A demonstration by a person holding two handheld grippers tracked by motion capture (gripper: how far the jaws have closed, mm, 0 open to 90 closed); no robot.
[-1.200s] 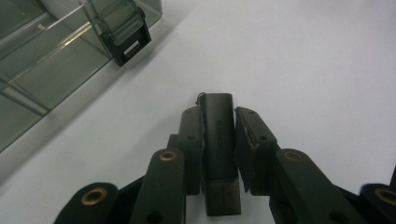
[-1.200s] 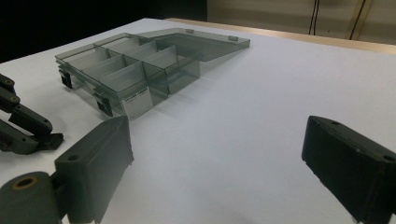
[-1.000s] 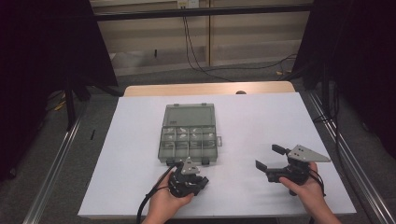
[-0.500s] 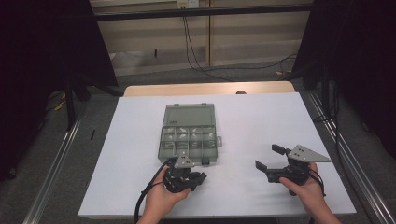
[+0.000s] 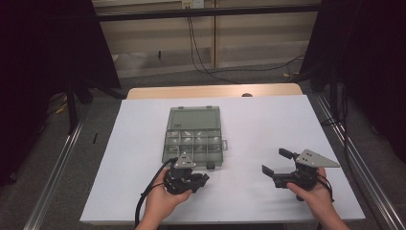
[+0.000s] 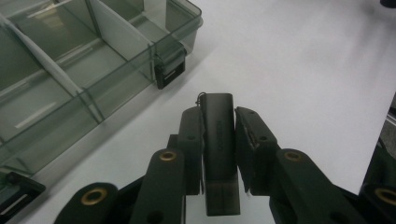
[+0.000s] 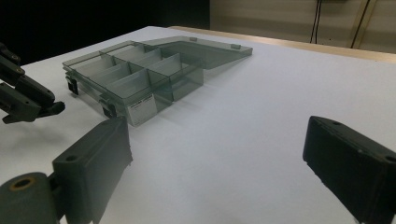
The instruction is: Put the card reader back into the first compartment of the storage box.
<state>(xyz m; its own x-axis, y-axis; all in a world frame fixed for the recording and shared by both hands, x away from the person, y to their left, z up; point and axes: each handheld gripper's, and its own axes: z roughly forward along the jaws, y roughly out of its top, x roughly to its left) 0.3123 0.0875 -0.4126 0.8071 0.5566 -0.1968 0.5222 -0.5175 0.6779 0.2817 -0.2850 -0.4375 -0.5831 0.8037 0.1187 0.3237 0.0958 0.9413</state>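
- Our left gripper (image 6: 218, 140) clamps a small dark rectangular plastic block (image 6: 219, 154), long axis along the jaws.
- The smoky transparent compartment box (image 5: 194, 136) lies just ahead, nearer this hand.
- Our right gripper (image 5: 276, 165) gapes, holding nothing.

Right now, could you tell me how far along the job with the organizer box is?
Done: the organizer box lies open, its lid flat on the table. In hand: the left gripper is clamped on a small dark block beside the box's latch. Left: the block is not yet in a compartment; the right gripper waits open.

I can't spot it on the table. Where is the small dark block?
The small dark block sits clamped in the left gripper, just in front of the open organiser box.
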